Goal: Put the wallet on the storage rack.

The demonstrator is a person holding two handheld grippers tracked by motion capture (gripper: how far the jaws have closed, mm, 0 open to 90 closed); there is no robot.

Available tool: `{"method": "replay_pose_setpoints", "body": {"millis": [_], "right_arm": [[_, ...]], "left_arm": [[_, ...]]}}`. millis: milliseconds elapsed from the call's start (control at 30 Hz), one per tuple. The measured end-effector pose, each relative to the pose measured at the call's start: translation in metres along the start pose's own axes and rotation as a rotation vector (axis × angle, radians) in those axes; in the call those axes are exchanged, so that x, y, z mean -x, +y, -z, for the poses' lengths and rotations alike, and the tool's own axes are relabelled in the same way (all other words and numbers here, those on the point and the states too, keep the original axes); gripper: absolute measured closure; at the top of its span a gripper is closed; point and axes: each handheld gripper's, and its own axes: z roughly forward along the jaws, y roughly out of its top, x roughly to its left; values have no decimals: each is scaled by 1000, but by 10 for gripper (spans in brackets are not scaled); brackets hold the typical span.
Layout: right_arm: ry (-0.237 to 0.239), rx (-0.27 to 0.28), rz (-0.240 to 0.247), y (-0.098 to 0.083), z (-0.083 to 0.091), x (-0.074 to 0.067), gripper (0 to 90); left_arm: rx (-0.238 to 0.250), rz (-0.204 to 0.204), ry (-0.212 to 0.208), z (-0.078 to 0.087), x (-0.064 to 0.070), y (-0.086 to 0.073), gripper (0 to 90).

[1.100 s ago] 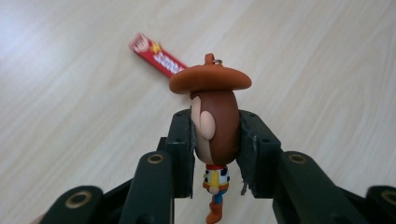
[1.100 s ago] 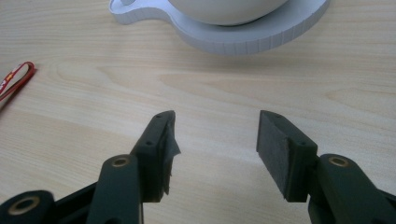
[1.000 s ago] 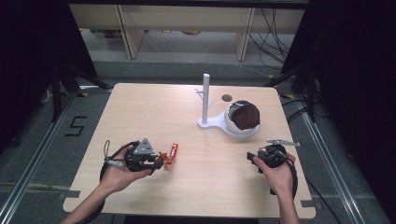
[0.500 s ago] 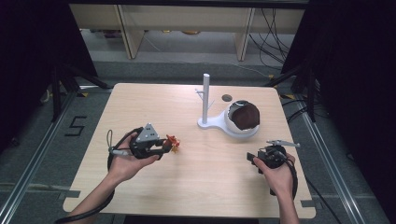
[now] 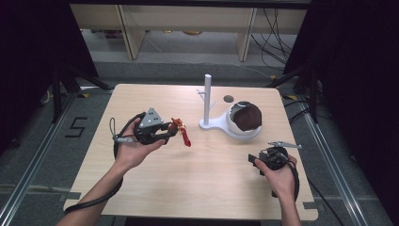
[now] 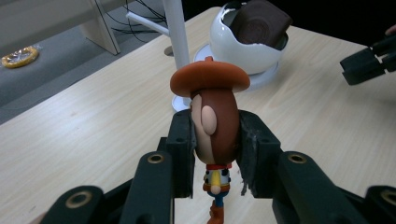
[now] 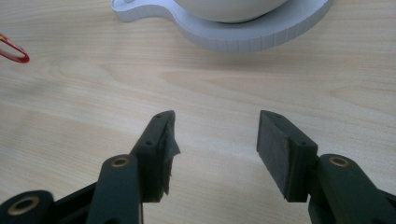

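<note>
Cowboy figurine (image 6: pixel 215 135): head clamped between left gripper (image 6: pixel 215 154) pads, above the table (image 5: pixel 202 188).
Look: brown hat, red-yellow body.
Right gripper (image 7: pixel 215 140): jaws apart, empty.

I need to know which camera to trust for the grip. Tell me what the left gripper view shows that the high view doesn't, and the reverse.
Left gripper view: the left tongs press both pads on the head of the cowboy figure, with its brown hat, yellow shirt and red neckerchief in close detail.

High view: the whole wooden table, both forearms, and the right tongs held low near the table's right side.

Both: the figure held off the table, the white post stand and the white egg-shaped holder with a brown insert.
</note>
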Motion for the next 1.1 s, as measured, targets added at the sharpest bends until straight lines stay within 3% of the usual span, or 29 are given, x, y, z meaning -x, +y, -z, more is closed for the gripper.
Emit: {"method": "replay_pose_setpoints", "body": {"millis": [133,267,300,667,733,767,1100], "right_arm": [[5,-2,-1,0,0,1,475],[1,2,-3,0,0,1,473],[-19,8,4,-1,-1,1,473],[7,3,1,-1,0,1,471],[2,8,21,-1,-1,3,471],[-1,-2,0,-1,1,1,471],[-1,-1,-5,0,0,-1,470]], "left_arm": [[37,22,6,-6,-3,8,677],[43,28,15,-12,-5,15,677],[43,28,15,-12,-5,15,677],[73,27,41,-23,-8,28,677],[71,26,45,-24,-8,30,677],[76,29,48,-25,-9,33,677],[100,38,61,-33,-14,47,677]]}}
